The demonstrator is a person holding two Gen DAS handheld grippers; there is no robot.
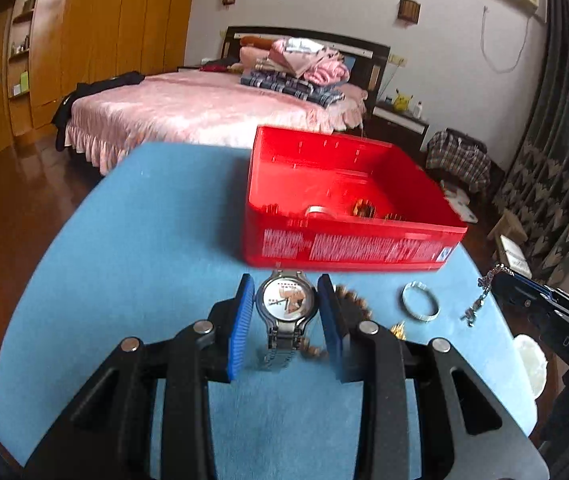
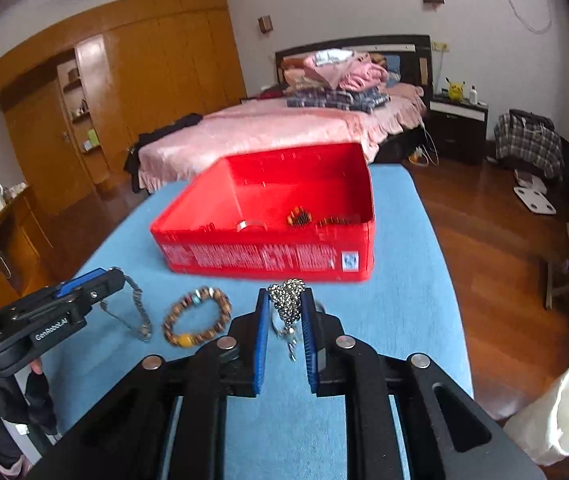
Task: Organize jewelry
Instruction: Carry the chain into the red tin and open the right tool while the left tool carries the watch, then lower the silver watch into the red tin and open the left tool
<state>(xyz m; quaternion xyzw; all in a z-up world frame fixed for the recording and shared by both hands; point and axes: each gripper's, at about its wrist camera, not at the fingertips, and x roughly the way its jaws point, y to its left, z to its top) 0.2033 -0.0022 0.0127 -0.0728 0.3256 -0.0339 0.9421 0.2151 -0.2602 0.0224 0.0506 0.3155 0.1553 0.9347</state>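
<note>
The pieces inside the red box [image 1: 348,240] are half hidden by its near wall and blurred, the beaded bracelet [image 1: 354,304] is masked by a blue pad [image 1: 330,312], and the white bin [image 2: 560,412] is cropped.

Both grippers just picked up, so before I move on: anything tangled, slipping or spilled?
Nothing spilled. The left gripper holds the watch, band hanging down. The right gripper pinches the chain bunched, its clasp end dangling loose. The bead bracelet lies flat on the table; the box stands level.
</note>
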